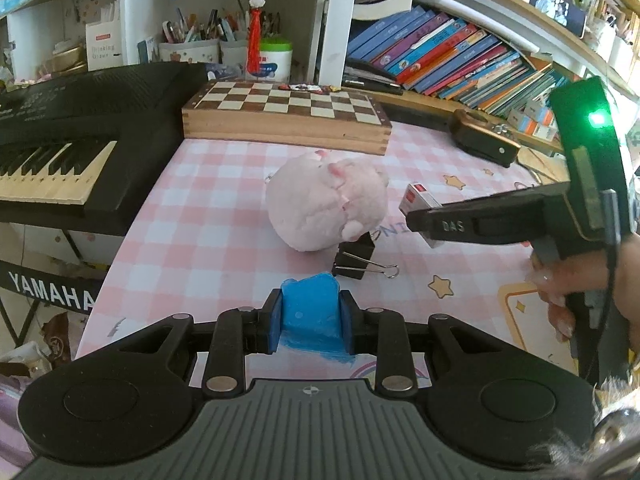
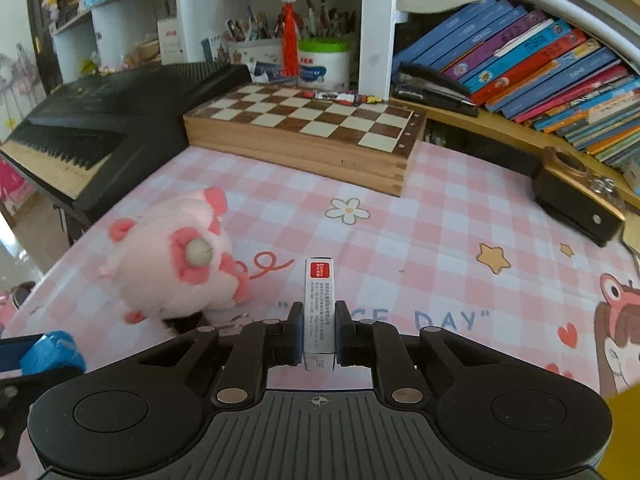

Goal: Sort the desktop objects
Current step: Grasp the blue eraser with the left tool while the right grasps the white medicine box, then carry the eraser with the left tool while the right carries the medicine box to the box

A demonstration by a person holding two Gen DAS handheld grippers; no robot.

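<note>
Desktop objects lie on the pink checked desk [image 2: 460, 216]: a pink plush toy [image 1: 324, 204] near the middle, with a black binder clip [image 1: 358, 262] touching its near side. Both grippers tilt downward over the desk's near part. The left gripper [image 1: 310, 320] has its jaws clamped on a blue block [image 1: 310, 308], held clear of the plush. The right gripper [image 2: 318, 328], gripped by a hand [image 1: 560, 292], has its jaws closed on a small white box with a red label [image 2: 319, 304]. A chessboard box [image 2: 308, 136] and a keyboard [image 1: 60, 140] border the far and left edges; open cloth lies to the right.
</note>
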